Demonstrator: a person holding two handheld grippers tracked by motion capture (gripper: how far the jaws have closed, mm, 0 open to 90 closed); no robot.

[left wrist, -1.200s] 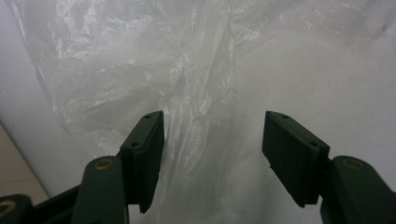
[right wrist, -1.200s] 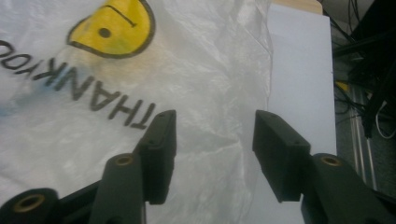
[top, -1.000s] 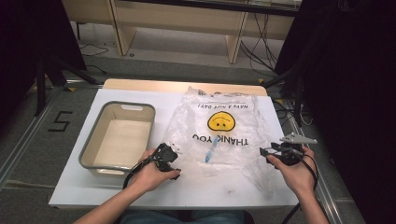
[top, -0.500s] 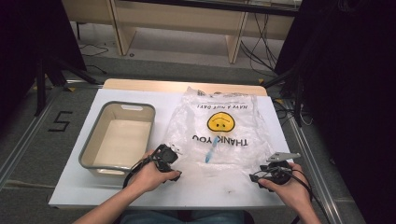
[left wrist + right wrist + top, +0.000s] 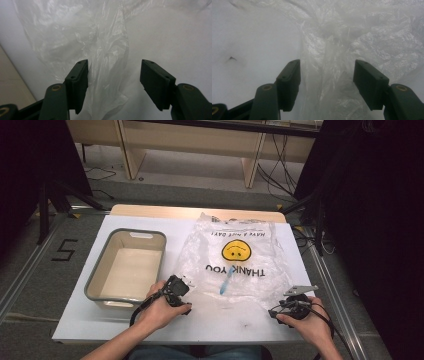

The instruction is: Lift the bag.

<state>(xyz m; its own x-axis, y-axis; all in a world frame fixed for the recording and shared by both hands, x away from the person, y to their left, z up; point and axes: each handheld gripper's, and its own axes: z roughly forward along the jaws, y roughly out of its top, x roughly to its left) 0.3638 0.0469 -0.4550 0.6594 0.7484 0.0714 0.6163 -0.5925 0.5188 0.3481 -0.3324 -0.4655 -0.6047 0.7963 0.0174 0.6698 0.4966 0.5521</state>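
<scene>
A clear plastic bag (image 5: 240, 260) with a yellow smiley and "THANK YOU" print lies flat on the white table (image 5: 220, 320). A small blue item (image 5: 226, 281) lies inside it. My left gripper (image 5: 186, 285) sits at the bag's near left edge; in the left gripper view its jaws (image 5: 113, 82) stand apart around a ridge of film (image 5: 105, 75) and have just been opening slightly. My right gripper (image 5: 275, 312) is at the near right corner. Its jaws (image 5: 327, 82) straddle crumpled film (image 5: 329, 75) without pressing it and have just been closing a little.
A grey rectangular bin (image 5: 95, 280), empty, stands on the left side of the table beside my left hand. Beyond the far table edge are a wooden shelf unit (image 5: 200, 150) and cables on the floor. A dark curtain (image 5: 380, 220) hangs at the right.
My right hand has come down and toward the near edge of the table, to the bag's near right corner. The left hand has stayed in place.
</scene>
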